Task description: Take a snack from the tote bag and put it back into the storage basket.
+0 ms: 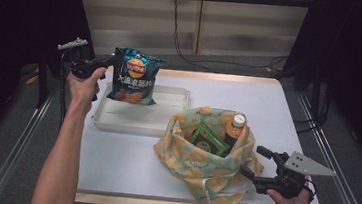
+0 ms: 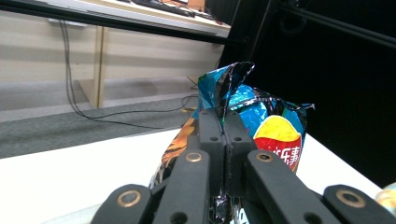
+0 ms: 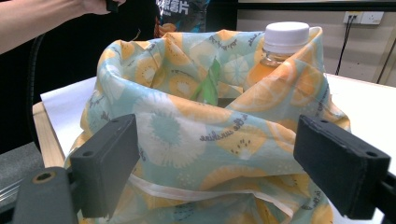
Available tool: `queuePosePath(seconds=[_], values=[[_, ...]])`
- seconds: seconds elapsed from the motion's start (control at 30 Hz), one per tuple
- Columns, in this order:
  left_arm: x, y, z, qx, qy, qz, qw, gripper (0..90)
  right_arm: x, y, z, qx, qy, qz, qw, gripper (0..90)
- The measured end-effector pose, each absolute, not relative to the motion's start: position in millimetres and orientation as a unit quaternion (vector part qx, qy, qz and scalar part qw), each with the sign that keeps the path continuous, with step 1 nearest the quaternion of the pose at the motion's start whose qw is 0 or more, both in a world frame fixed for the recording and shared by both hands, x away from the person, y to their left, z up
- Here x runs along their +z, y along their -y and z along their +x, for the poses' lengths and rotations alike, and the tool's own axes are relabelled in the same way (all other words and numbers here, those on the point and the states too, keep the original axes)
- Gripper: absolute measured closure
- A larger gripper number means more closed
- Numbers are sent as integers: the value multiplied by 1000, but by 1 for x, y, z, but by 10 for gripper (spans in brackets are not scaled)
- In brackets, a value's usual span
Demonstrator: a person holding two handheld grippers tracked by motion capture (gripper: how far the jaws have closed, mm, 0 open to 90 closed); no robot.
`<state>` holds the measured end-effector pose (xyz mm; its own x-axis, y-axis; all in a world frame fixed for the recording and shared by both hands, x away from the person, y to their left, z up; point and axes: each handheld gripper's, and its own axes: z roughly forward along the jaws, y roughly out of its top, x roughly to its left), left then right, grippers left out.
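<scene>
On my left, the left gripper (image 1: 108,65) has its jaws clamped together on the crimped edge of the chip bag (image 1: 133,76), and I hold the bag up in the air above the white tray (image 1: 167,123), its bottom clear of the tray floor. In the left gripper view the two black jaws meet flat with the blue foil of the bag (image 2: 275,126) pinched between them, the foil sticking up past the tips in a crumpled peak and the red and yellow logo showing to the right of the jaws. My left hand (image 1: 84,85) grips the handle just beside the tray's left end. The tray lies on the white table (image 1: 279,106), toward its far left part. Moving right, the cloth bag (image 1: 197,169) with the orange slice print sits near the table's front edge, its mouth open and slumped. Inside it a green box (image 1: 209,139) leans on the left and a bottle (image 1: 234,129) of orange drink with a white cap stands upright on the right. In the right gripper view the cap of the bottle (image 3: 286,39) rises above the cloth rim. Farthest right, the right gripper (image 1: 258,162) rests at the cloth bag's right side with its jaws wide apart, the cloth (image 3: 215,135) lying between them, and I cannot tell if a pad touches it
</scene>
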<state>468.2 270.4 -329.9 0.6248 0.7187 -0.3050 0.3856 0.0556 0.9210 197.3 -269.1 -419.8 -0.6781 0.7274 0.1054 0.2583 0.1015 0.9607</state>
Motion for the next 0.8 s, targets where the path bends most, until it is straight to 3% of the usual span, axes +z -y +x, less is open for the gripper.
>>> queuePosePath(seconds=[0.8], values=[[-356, -285, 499, 164, -446, 682, 555, 891, -422, 271, 197, 573, -709, 355, 207, 134]])
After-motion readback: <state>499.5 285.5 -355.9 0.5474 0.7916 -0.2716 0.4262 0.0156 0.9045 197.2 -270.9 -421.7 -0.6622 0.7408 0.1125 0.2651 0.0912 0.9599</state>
